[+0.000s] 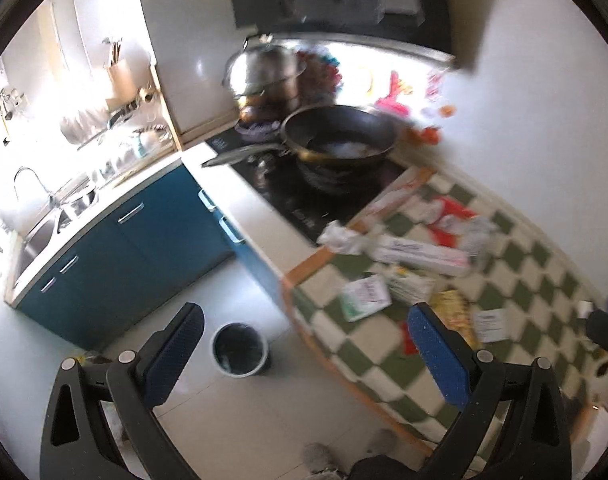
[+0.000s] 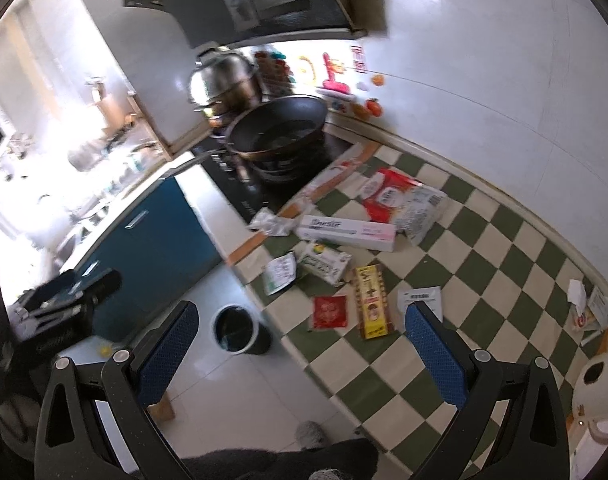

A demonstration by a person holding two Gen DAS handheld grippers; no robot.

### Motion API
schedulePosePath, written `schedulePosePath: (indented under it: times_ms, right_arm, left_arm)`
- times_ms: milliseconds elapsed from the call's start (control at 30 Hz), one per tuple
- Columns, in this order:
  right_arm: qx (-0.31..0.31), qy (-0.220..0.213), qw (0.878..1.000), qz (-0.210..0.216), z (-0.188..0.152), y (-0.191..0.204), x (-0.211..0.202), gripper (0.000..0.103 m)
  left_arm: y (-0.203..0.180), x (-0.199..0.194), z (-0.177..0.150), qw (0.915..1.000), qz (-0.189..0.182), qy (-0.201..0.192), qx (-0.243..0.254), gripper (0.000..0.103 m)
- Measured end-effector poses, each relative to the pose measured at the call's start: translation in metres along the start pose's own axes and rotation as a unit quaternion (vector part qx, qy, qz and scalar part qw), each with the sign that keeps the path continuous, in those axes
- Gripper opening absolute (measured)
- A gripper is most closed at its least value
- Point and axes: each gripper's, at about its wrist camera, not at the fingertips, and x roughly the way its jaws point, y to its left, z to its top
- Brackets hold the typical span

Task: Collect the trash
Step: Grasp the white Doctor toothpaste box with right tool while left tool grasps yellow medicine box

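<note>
Trash lies on a green-and-white checkered cloth (image 2: 484, 264) on the counter: a long white box (image 2: 346, 232), a crumpled white wrapper (image 2: 269, 222), a red-and-white bag (image 2: 392, 196), a yellow packet (image 2: 372, 300), a red sachet (image 2: 330, 311) and a small carton (image 2: 324, 262). The same box (image 1: 420, 254) and a white-green packet (image 1: 366, 296) show in the left wrist view. A dark round bin (image 2: 235, 330) stands on the floor below the counter edge; it also shows in the left wrist view (image 1: 239, 348). My left gripper (image 1: 304, 356) and right gripper (image 2: 299, 352) are both open and empty, held above the counter edge.
A black wok (image 2: 277, 128) sits on the black cooktop (image 2: 239, 188), with steel pots (image 2: 223, 80) behind. Blue cabinets (image 1: 115, 240) and a sink (image 1: 35, 236) lie to the left. A white appliance (image 2: 596, 392) stands at the cloth's right end. The left gripper (image 2: 67, 296) shows at the left in the right wrist view.
</note>
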Motion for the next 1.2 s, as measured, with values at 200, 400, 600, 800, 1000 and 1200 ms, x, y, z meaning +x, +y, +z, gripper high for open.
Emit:
schedulePosePath:
  times_ms: [200,400,600,800,1000,1200]
  right_arm:
    - [-0.022,0.041,0.996,-0.072,0.034,-0.004,0.114,0.103]
    - [-0.1,0.12,0.981,-0.119,0.081,-0.013,0.274,0.103]
    - [-0.189,0.182,0.955,-0.137,0.105,-0.023,0.387,0.103]
    - [-0.289,0.243,0.918,-0.121,0.098,-0.01,0.456,0.102]
    - [-0.291,0.286,0.91,-0.07,0.093,-0.009,0.484,0.08]
    - [-0.255,0.274,0.926,-0.039,0.101,-0.016,0.484,0.059]
  left_arm:
    - [0.002,0.11,0.02,0.9972,0.036,0.064,0.009,0.103]
    - [0.0,0.228,0.033,0.9874,0.073,0.141,0.004,0.103]
    - [-0.016,0.329,0.032,0.9708,0.09,0.222,0.008,0.103]
    - [-0.021,0.371,0.027,0.9628,0.092,0.254,0.015,0.103]
    - [-0.015,0.385,0.027,0.958,0.093,0.271,0.01,0.103]
    - [-0.016,0.383,0.043,0.9573,0.09,0.274,-0.004,0.103]
